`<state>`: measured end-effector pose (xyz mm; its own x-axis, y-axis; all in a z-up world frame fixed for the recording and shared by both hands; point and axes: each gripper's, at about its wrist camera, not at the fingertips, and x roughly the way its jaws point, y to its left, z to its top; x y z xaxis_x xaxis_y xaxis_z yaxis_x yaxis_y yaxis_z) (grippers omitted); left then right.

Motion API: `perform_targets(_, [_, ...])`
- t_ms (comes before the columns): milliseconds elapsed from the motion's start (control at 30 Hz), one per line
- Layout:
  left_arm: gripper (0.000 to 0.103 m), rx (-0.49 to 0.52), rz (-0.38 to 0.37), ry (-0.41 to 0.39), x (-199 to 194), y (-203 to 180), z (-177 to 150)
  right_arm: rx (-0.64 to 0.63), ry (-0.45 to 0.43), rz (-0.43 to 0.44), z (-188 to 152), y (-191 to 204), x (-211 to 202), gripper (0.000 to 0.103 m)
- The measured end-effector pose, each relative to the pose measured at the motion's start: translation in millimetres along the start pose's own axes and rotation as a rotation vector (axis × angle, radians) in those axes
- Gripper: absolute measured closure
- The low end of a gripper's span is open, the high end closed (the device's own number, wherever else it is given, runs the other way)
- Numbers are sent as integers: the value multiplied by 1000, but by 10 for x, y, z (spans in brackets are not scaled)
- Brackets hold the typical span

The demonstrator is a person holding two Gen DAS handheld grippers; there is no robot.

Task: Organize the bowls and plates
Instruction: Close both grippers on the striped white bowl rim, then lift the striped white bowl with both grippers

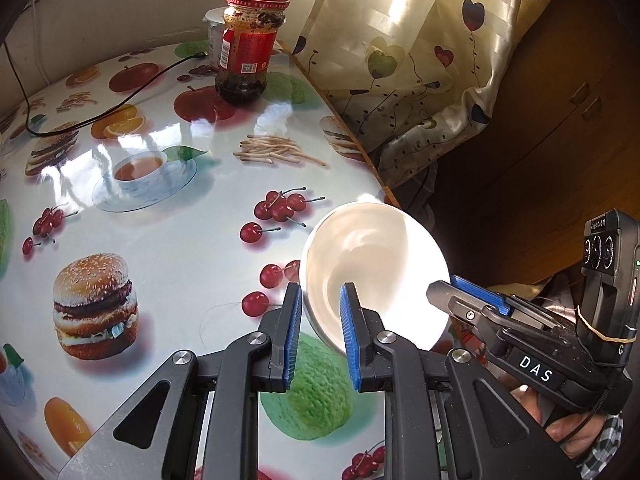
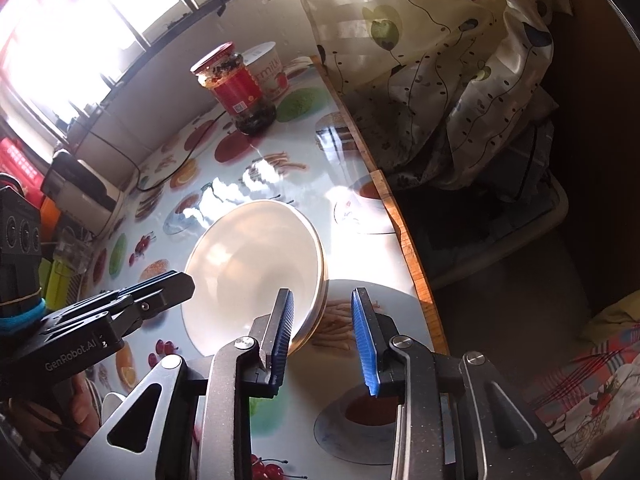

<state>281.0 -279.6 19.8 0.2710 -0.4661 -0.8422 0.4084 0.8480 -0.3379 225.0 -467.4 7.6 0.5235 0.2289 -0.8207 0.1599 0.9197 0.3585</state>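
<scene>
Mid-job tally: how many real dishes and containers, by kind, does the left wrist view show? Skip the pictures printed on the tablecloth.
White bowl: 1
Red-lidded jar: 1
White cup behind the jar: 1
Total: 3

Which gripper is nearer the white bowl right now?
Left. The left gripper is clamped on the white bowl at its rim, holding it tilted. The right gripper is beside the bowl's opposite rim, one pad at the edge, not gripping.
</scene>
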Motion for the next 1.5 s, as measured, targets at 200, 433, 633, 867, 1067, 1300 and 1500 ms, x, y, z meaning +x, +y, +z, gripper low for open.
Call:
perform_targets(200, [83,-7,-4,6,37,7,-7,-3,5,4,-1,20,38,84])
perform_targets(433, [86,-3,2,5,50,-2,7,-1,5,9,2,32,60,87])
perform_targets(633, [86,4,3,3,51,-9,8,-1,3,5,-6,39,59,87])
perform_targets(867, [86,4,3,3,52,-5,6,2,3,5,-6,25,51,87])
perform_targets(1067, [86,17,11,2,56,-20,4,-1,3,4,-5,25,51,87])
perform_targets(1300, [86,17,2,5,51,-22,-1,9,-1,10,-13,-18,7,87])
perform_targets(1500, [86,20,-6,10,33,-55,-38,16,-7,11,-41,-46,-54,87])
